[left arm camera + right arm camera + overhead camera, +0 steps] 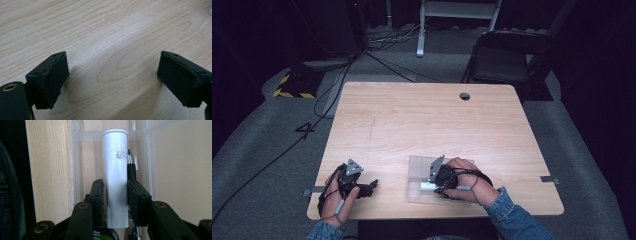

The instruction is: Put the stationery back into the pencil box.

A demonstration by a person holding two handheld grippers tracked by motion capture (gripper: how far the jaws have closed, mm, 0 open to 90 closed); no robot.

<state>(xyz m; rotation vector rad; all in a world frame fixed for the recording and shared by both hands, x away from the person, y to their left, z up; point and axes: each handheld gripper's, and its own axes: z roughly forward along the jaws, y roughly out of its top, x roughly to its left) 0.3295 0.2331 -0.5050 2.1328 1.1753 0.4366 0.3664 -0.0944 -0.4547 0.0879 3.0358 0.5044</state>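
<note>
1. White plastic tube (115,177), smooth and a bit pearly, with a flared cap end and a small printed label near that end. A pen (131,167) with a black grip and a silvery tip lies right beside it.
2. It lies in a clear plastic organizer tray (417,165) near the front edge of the wooden table (427,120), right of centre. In the right gripper view its long axis runs straight away from the jaws, cap end farthest off, close to the tray's end wall.
3. Right gripper (115,192) has a jaw on each side of the tube, both about touching it, though I can't tell if they're actually squeezing.
4. Left gripper (110,75) sits wide open over bare wood near the front left corner, well apart from the tray.
5. Room-wise, the tray walls run close along both sides, so sideways space is tight. Most of the tabletop beyond the tray is bare wood.
</note>
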